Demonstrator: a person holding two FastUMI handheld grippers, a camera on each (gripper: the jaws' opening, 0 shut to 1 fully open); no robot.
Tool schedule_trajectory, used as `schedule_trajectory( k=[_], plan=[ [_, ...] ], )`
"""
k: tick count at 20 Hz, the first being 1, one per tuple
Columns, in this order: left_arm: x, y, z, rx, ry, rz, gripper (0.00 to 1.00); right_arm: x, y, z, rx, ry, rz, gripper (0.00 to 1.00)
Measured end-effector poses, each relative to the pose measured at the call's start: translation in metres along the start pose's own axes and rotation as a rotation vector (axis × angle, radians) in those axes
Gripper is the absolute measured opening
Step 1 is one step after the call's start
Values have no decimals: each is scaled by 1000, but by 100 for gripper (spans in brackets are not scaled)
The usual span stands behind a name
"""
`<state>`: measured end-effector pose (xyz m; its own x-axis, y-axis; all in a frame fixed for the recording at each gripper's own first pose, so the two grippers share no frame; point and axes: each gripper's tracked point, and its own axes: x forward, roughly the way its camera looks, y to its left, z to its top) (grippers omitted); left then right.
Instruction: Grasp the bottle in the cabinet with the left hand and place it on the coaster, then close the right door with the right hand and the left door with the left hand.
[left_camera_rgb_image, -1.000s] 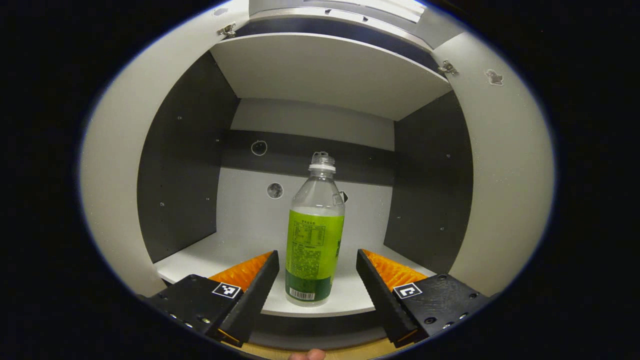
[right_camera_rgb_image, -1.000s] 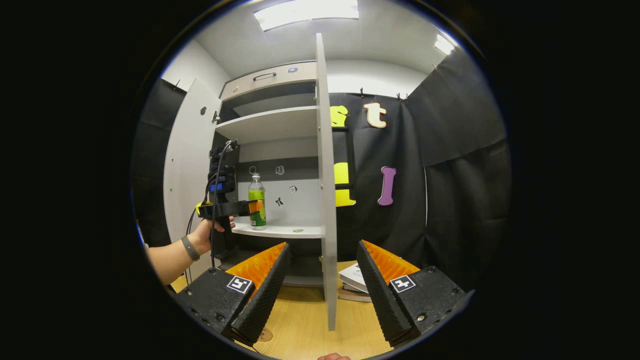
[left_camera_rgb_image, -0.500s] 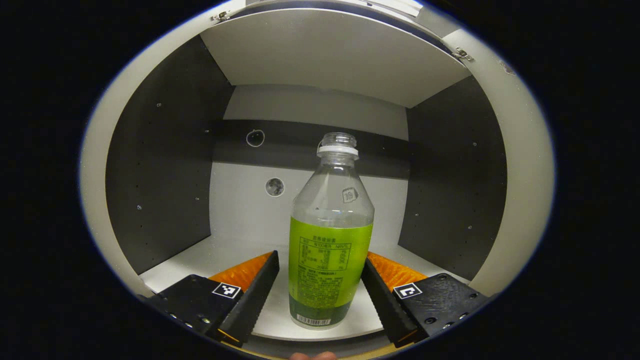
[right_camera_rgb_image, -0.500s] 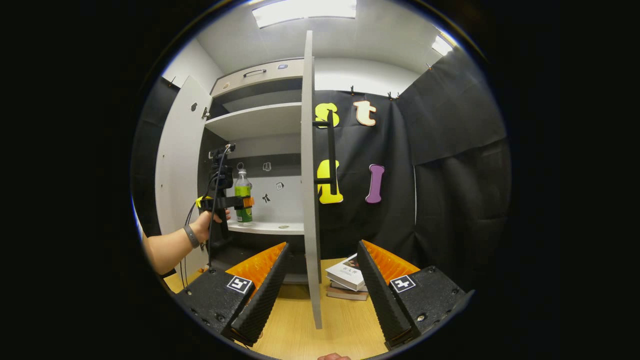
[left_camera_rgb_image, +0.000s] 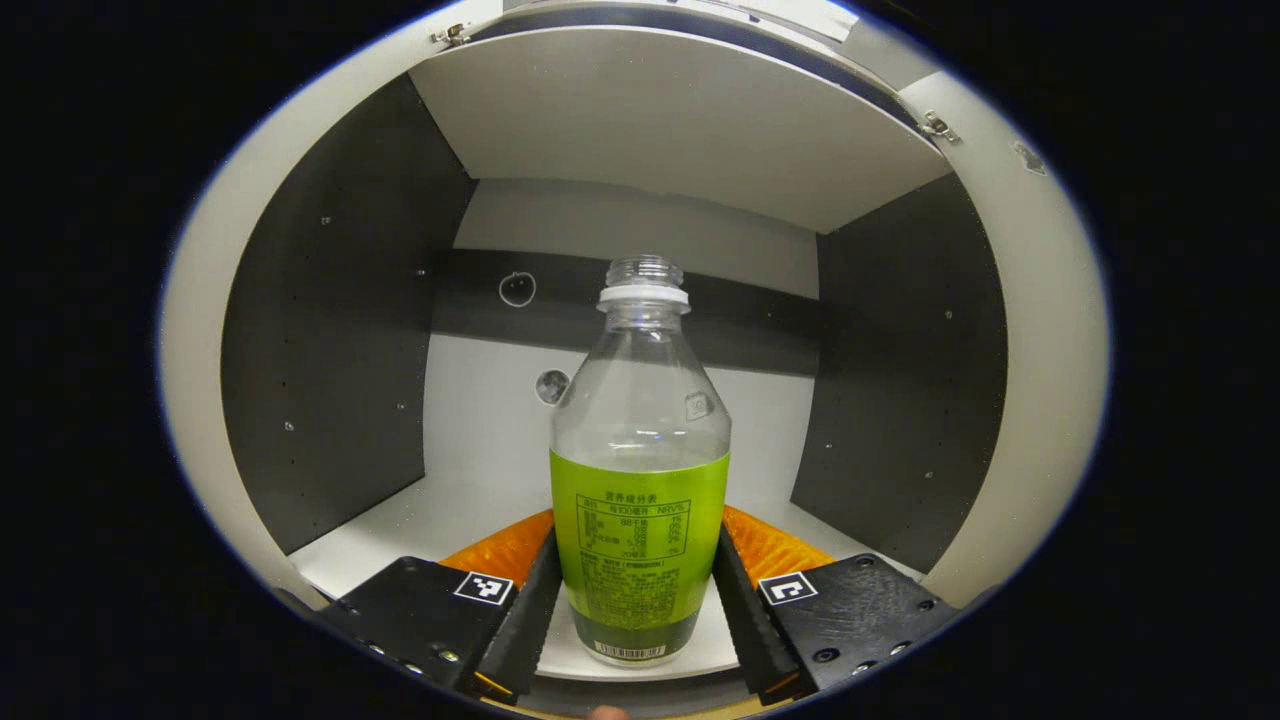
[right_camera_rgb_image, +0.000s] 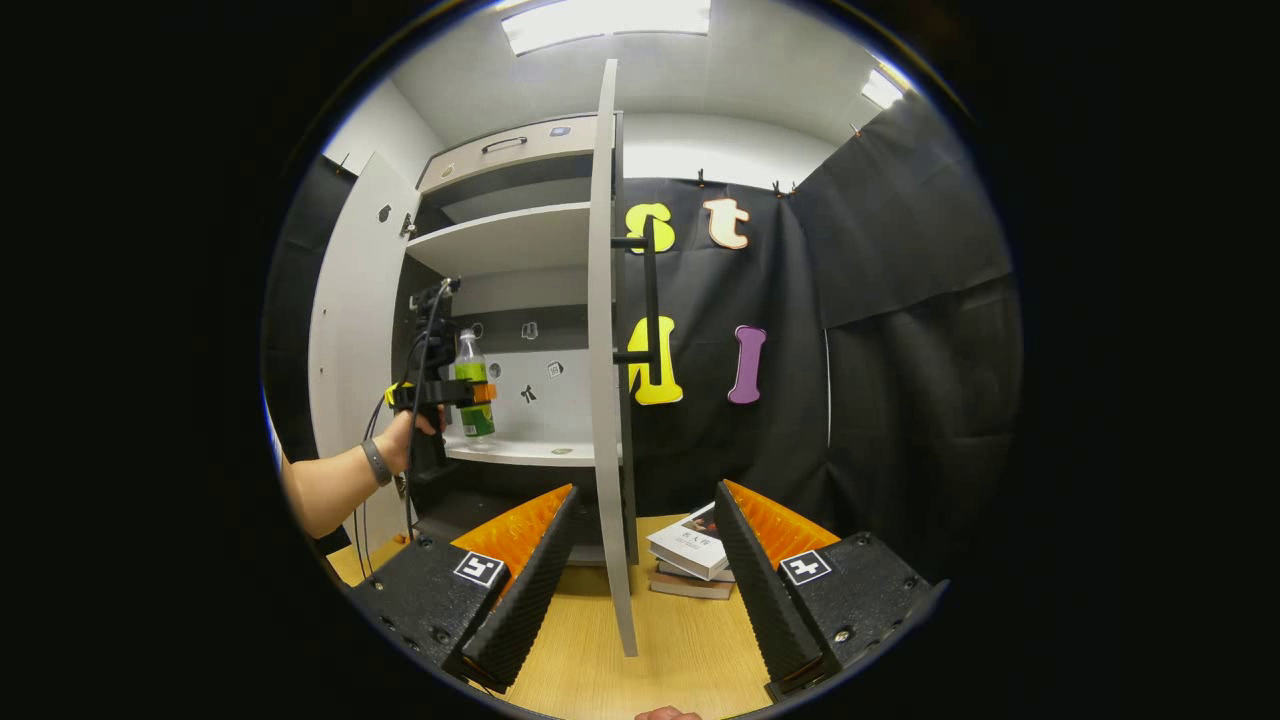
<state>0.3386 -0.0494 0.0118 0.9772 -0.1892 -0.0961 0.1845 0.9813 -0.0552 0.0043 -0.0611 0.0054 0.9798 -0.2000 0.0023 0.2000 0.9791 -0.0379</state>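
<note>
A clear bottle (left_camera_rgb_image: 640, 480) with a green label and no cap stands upright near the front edge of the cabinet's lower shelf (left_camera_rgb_image: 400, 530). My left gripper (left_camera_rgb_image: 635, 530) is shut on it, one finger pressing each side of the label. The right gripper view has the same bottle (right_camera_rgb_image: 468, 395) held by the left gripper (right_camera_rgb_image: 478, 392), with a hand (right_camera_rgb_image: 405, 440) behind it. Whether the base rests on the shelf I cannot tell. My right gripper (right_camera_rgb_image: 646, 492) is open and holds nothing. It hovers over the wooden table (right_camera_rgb_image: 680, 640), just in front of the right door (right_camera_rgb_image: 603, 350).
Both cabinet doors stand open: the left door (right_camera_rgb_image: 345, 330) swung wide, the right door seen edge-on with a black handle (right_camera_rgb_image: 650, 300). An upper shelf (left_camera_rgb_image: 660, 130) spans above the bottle. A stack of books (right_camera_rgb_image: 695, 555) lies on the table right of the door.
My left gripper moved in around the bottle and its fingers came together onto the label. The right gripper shifted a little, so the right door now appears more edge-on.
</note>
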Motion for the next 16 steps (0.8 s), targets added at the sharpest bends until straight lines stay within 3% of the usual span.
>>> schedule_trajectory(
  k=[7, 8, 9, 16],
  plan=[
    [-64, -14, 18, 42, -24, -55, 74, -2, 15, 8, -5, -16, 64, 82],
    [-75, -15, 19, 44, -30, -60, 70, -3, 20, 8, -2, -14, 81, 82],
    [-86, -16, 19, 47, -33, -59, 74, -5, 23, 8, 0, -15, 94, 82],
    [-162, -18, -15, 45, -42, -37, 74, -17, 40, 13, 15, -17, 172, 82]
  ],
)
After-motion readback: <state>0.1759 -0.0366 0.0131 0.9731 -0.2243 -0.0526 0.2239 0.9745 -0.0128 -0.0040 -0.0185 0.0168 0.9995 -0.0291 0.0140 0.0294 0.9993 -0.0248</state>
